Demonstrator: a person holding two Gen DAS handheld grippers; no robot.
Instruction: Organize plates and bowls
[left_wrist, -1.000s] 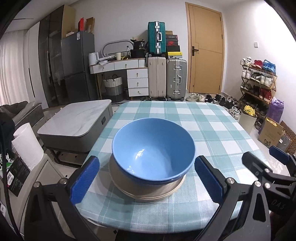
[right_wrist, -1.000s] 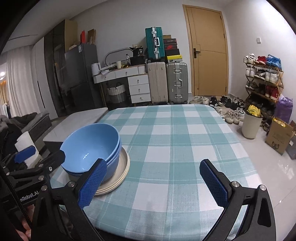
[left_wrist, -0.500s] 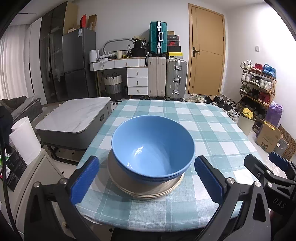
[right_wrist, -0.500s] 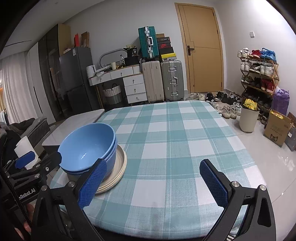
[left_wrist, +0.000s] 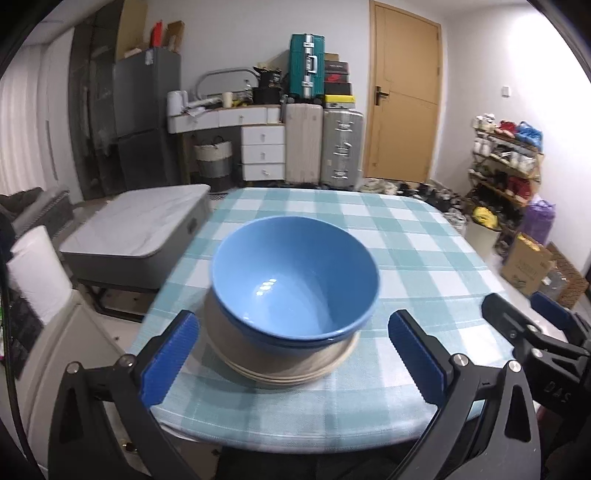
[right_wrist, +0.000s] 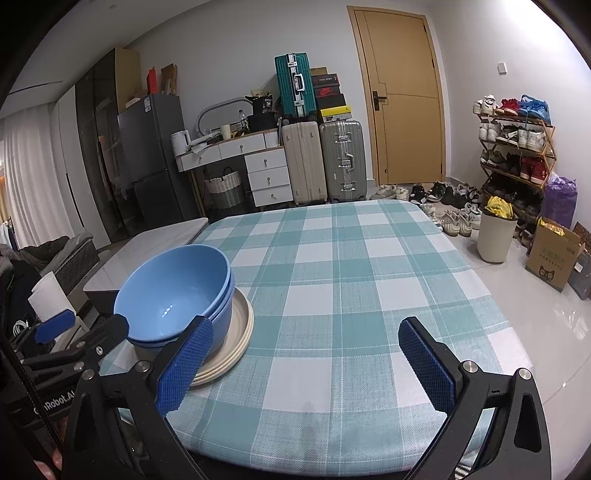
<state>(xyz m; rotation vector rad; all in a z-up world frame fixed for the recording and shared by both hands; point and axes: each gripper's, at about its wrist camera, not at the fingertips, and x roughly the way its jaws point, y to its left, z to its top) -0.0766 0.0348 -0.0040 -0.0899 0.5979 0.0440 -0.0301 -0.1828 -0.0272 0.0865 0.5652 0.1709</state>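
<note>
Both hand-held grippers sit at the near edge of the bench as I look through their cameras. On my left hand-held gripper (left_wrist: 293, 354) the blue-padded fingers (left_wrist: 168, 356) are spread wide, one on each side of the stack, and I see clear cloth between the pads and the crockery, so nothing is pinched. My right hand-held gripper (right_wrist: 304, 363) is likewise spread wide and empty, with only bare checked cloth between its fingers (right_wrist: 424, 369); it hangs to the right of the stack, and its left pad overlaps the plates in the right wrist view, though I cannot tell whether it touches them. The blue bowls (left_wrist: 295, 277) are nested, at least two of them, one rim showing just under the other, and they stand upright in the middle of the beige plates (left_wrist: 280, 369), which lie piled flat. That whole stack rests on the bench (right_wrist: 351, 280), covered in a teal and white checked cloth, near its front left corner as seen from the right wrist camera. From the left wrist view I see the right hand-held gripper's black frame at the lower right, apart from the stack. Beyond the bench stand a grey low table (left_wrist: 136, 236), a dark fridge (right_wrist: 155, 155), white drawers (right_wrist: 267, 177), upright suitcases (right_wrist: 341, 160), a tan door (right_wrist: 400, 96) and a shoe rack (right_wrist: 513, 144) along the right wall. The left wrist picture is slightly blurred.
</note>
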